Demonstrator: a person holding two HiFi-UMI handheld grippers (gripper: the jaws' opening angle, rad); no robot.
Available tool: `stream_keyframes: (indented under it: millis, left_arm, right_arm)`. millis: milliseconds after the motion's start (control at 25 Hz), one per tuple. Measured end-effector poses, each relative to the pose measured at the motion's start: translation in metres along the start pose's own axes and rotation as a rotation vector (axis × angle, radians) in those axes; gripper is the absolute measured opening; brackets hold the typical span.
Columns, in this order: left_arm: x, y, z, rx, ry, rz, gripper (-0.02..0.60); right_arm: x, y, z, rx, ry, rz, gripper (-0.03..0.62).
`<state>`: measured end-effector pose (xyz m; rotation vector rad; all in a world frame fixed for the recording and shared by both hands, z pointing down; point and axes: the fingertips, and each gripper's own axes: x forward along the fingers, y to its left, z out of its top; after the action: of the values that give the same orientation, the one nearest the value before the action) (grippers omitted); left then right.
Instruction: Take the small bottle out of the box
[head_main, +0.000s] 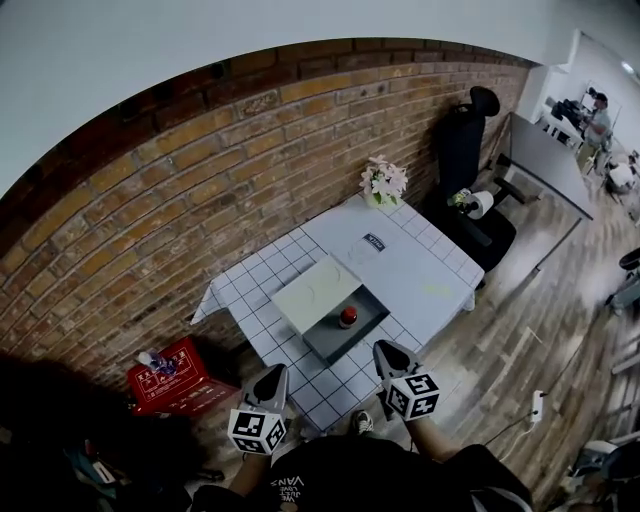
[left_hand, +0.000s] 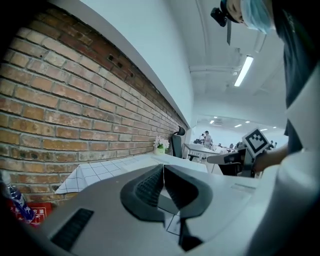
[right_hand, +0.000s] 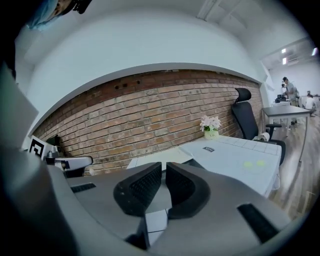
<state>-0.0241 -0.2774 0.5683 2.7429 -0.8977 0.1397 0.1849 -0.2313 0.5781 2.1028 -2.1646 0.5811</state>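
Observation:
A small bottle with a red cap (head_main: 348, 317) stands inside an open dark grey box (head_main: 362, 330) on the checked tablecloth. The box's pale lid (head_main: 312, 293) lies against its far-left side. Both grippers hover at the table's near edge, short of the box. My left gripper (head_main: 274, 373) is shut and empty, left of the box; in its own view the jaws (left_hand: 163, 172) meet at the tips. On the right, my right gripper (head_main: 385, 349) is shut too, nothing between its pads (right_hand: 164, 172). Each gripper view shows the other gripper off to the side.
The table (head_main: 430, 270) stands against a brick wall (head_main: 150, 200). A flower pot (head_main: 383, 184) and a small card (head_main: 373, 241) sit at its far end. A black office chair (head_main: 470, 180) is beyond on the right; a red crate (head_main: 178, 377) rests on the floor at left.

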Motion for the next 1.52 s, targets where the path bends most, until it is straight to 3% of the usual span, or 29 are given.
stream_keyframes:
  millis: [800, 840, 920, 1280, 1520]
  left_arm:
    - [0.004, -0.002, -0.007, -0.052, -0.033, 0.326, 0.012]
    - [0.004, -0.003, -0.006, -0.055, -0.036, 0.338, 0.012]
    - [0.002, -0.004, -0.007, -0.065, -0.037, 0.361, 0.012]
    - [-0.014, -0.003, -0.012, -0.088, -0.047, 0.455, 0.012]
    - [-0.025, -0.002, -0.017, -0.094, -0.043, 0.496, 0.012]
  right_arm:
    - [0.097, -0.024, -0.003, -0.192, 0.154, 0.288, 0.005]
    - [0.101, -0.025, -0.006, -0.2, 0.166, 0.297, 0.013]
    - [0.108, -0.026, -0.009, -0.21, 0.185, 0.312, 0.137]
    - [0.14, -0.021, -0.037, -0.29, 0.308, 0.373, 0.217]
    - [0.155, -0.024, -0.054, -0.352, 0.405, 0.362, 0.229]
